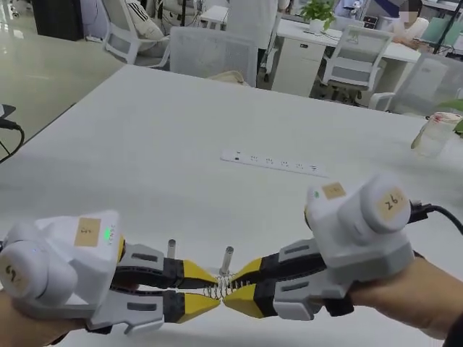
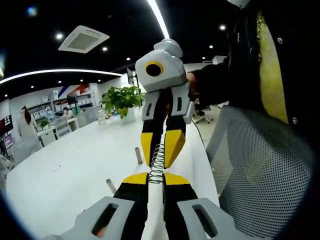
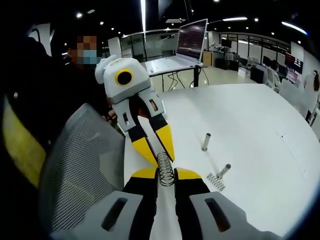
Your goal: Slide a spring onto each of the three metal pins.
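Note:
A small steel spring (image 1: 221, 286) hangs between two yellow-tipped grippers that meet tip to tip at the near table edge. My left gripper (image 1: 215, 291) is shut on one end and my right gripper (image 1: 231, 293) on the other. Just behind the tips stands an upright metal pin (image 1: 227, 259), with a second pin (image 1: 172, 249) to its left. In the right gripper view the spring (image 3: 165, 170) sits between my own jaws (image 3: 165, 176), and another spring (image 3: 215, 181) lies at the foot of the nearer pin (image 3: 223, 171). A farther pin (image 3: 205, 142) stands bare.
A white power strip (image 1: 268, 160) lies mid-table. A clear cup (image 1: 437, 134) stands at the right edge. Office chairs (image 1: 213, 50) and desks line the far side. A mesh chair back (image 2: 260, 165) is close beside the grippers.

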`<state>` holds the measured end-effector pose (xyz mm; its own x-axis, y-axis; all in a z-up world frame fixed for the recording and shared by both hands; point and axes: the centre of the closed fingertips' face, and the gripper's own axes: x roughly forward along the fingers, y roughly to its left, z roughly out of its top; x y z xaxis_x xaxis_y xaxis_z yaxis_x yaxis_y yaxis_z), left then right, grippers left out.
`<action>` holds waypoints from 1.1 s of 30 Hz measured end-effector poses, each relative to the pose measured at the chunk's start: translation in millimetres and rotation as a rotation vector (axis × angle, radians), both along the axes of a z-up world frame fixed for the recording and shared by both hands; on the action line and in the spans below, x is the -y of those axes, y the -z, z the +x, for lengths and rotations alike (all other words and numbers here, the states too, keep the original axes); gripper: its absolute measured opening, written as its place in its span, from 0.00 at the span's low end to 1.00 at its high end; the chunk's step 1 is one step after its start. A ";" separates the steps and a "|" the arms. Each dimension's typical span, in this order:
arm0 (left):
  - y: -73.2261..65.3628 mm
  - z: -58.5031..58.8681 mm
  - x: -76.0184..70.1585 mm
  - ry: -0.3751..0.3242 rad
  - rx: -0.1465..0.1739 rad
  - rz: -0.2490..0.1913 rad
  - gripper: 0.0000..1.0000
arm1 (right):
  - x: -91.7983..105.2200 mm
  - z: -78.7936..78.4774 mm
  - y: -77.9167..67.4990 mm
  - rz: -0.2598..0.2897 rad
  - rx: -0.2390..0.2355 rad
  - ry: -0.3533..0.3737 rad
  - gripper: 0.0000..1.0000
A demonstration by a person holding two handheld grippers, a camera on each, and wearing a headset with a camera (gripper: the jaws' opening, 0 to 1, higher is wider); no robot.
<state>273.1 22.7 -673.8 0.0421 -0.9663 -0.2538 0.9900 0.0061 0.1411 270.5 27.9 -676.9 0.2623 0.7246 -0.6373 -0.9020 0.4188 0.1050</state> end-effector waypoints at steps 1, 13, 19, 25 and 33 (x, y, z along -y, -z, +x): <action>-0.1 -0.1 0.0 0.001 0.000 0.000 0.02 | -0.4 -0.3 -0.1 -0.008 0.001 -0.006 0.09; -0.3 0.3 1.1 0.000 -0.008 -0.003 0.02 | -3.7 -0.1 -3.4 -0.114 0.029 -0.070 0.08; 0.8 0.0 1.8 0.001 -0.012 -0.002 0.02 | -6.2 -0.9 -4.4 -0.183 0.029 -0.128 0.08; 0.3 0.1 2.8 0.001 -0.013 -0.007 0.02 | -12.0 -0.5 -10.5 -0.225 0.031 -0.178 0.08; 0.7 -1.2 4.4 0.003 -0.015 -0.006 0.02 | -11.7 -2.3 -8.8 -0.322 0.018 -0.245 0.08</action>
<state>271.9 18.3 -674.5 0.0356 -0.9680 -0.2484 0.9920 0.0040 0.1265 268.2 39.6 -668.1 0.1200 0.5315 -0.8385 -0.9797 0.2002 -0.0134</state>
